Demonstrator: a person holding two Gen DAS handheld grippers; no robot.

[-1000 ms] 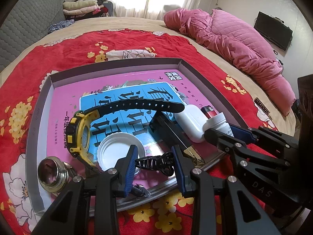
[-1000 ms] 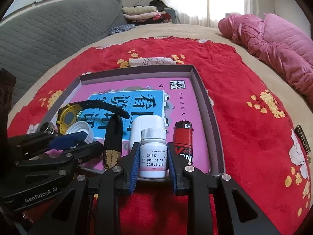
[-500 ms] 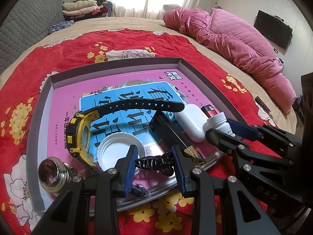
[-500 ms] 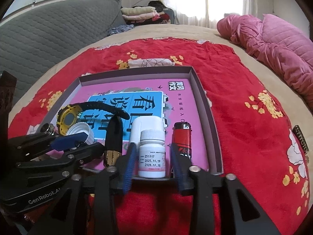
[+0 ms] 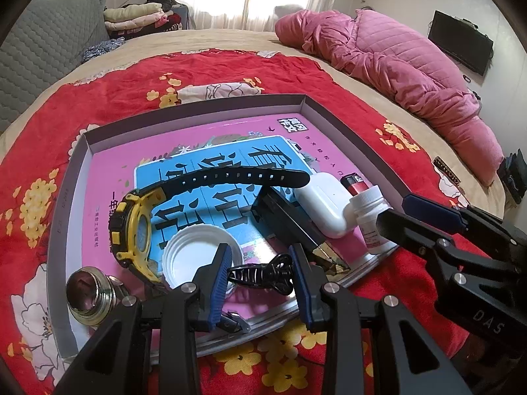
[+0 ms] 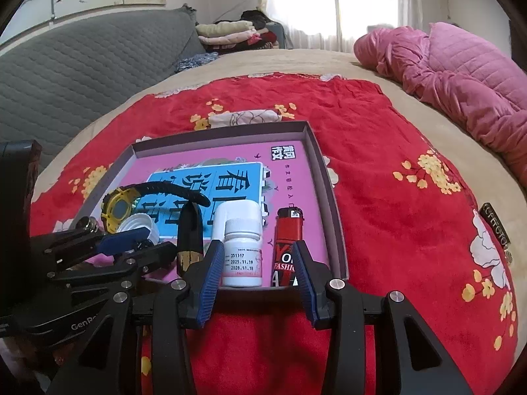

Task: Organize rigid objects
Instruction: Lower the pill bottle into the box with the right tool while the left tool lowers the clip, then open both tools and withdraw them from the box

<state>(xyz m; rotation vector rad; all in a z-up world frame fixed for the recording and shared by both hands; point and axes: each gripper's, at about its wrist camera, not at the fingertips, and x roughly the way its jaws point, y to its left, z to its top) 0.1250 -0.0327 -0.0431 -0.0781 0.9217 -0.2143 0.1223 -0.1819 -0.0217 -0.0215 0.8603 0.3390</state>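
Observation:
A shallow grey tray (image 5: 342, 125) with a pink and blue book as its floor lies on the red bedspread. In it are a yellow and black watch (image 5: 131, 227), a white cap (image 5: 194, 256), a black hair clip (image 5: 263, 275), a black and gold bar (image 5: 290, 227), a white case (image 5: 326, 204), a white pill bottle (image 6: 242, 253) and a red lighter (image 6: 288, 240). My left gripper (image 5: 258, 279) is open around the hair clip. My right gripper (image 6: 255, 270) is open, its pads apart from the upright pill bottle.
A metal fitting (image 5: 89, 296) sits at the tray's near left corner. A pink quilt (image 5: 395, 65) lies at the far right. A grey headboard (image 6: 82, 72) and folded clothes (image 6: 230, 33) stand at the back. A small dark tag (image 6: 495, 227) lies on the bedspread.
My right gripper has opened and let go of the pill bottle, which now stands in the tray's near edge. The left gripper has stayed still.

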